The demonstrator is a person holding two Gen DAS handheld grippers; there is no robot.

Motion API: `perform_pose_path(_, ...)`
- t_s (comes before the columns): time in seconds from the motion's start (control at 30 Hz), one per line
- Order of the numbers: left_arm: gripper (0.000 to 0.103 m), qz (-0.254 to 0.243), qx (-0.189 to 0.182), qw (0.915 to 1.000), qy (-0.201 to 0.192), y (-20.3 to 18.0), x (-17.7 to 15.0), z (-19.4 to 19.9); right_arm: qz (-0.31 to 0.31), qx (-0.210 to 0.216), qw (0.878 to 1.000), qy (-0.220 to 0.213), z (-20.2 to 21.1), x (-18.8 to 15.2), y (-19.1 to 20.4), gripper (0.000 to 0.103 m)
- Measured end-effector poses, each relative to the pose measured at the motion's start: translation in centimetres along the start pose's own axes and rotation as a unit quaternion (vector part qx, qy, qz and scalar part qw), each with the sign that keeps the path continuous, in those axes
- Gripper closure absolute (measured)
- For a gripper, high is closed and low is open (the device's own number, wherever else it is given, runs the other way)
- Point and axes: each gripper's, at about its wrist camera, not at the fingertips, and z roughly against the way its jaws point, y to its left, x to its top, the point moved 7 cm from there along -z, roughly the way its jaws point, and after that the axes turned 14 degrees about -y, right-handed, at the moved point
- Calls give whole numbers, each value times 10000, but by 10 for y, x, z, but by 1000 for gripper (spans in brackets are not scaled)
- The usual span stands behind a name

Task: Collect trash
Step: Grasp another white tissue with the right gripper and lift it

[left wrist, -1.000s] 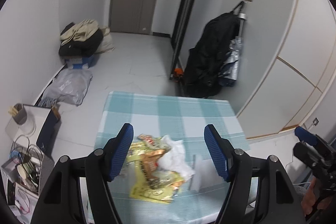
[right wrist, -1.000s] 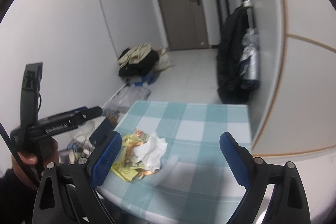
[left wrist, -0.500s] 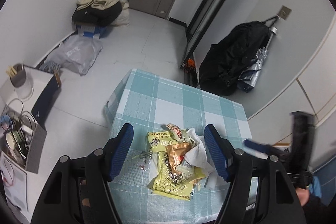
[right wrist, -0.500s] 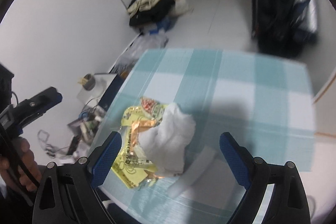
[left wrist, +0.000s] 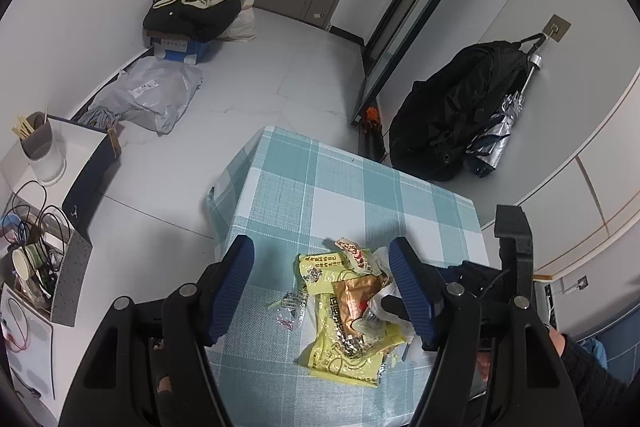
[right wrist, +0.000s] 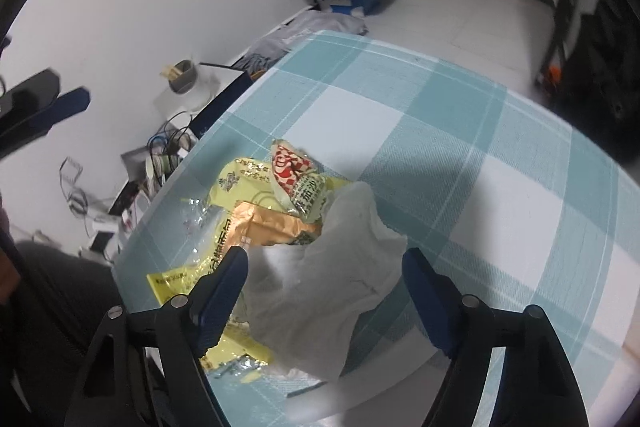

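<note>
Left wrist view: left gripper (left wrist: pixel 322 281) jaws apart, holding nothing, above the trash pile (left wrist: pixel 348 311) near the front edge of the checked table (left wrist: pixel 320 187).

Right wrist view: right gripper (right wrist: pixel 324 281) jaws closing around the crumpled white tissue (right wrist: pixel 332 267); pads apparently not yet touching, though blurred. Yellow wrappers (right wrist: pixel 236 195) alongside.

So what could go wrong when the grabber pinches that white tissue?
The right gripper is closing around the crumpled white tissue, not pinching it yet.
1. The tissue lies on the yellow wrapper, so the wrapper might get dragged along.
2. The pile sits near the edge of the checked tablecloth; loose pieces could slide to the floor.
3. The left gripper hangs close by and might bump.
</note>
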Motion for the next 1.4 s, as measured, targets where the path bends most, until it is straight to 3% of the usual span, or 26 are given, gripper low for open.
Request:
perform_pose_path(0.13,36,28,14,10000,74,3,-1,-3,266,-64,9996,80,-5,-2,-7,33)
perform_pose_path(0.37,36,145,29,9998,107,7,0,-3,241,306,9992,115,-9,-3,-13,36)
perform_pose_path(0.53,36,193,68,9997,161,7,-2,-6,150,320,9992,178,-12,-5,-22,62)
perform_pose_path(0.67,36,242,85,9995,164,7,-1,-7,-99,351,9990,257,-10,-7,-32,88)
perform_pose_path(0.77,36,238,86,9995,177,6,-2,-9,-162,221,9992,284,-7,-9,-37,96)
perform_pose_path(1.0,36,77,103,9997,228,-2,-6,-13,-702,-51,9975,51,11,-3,-58,101)
perform_pose_path(1.23,36,-234,-18,9984,512,-20,-23,-24,-1004,-144,9923,-704,53,17,-63,101)
perform_pose_path(1.4,37,-445,-298,9949,849,-38,-45,-36,-1012,-267,9882,-1119,85,23,-64,101)
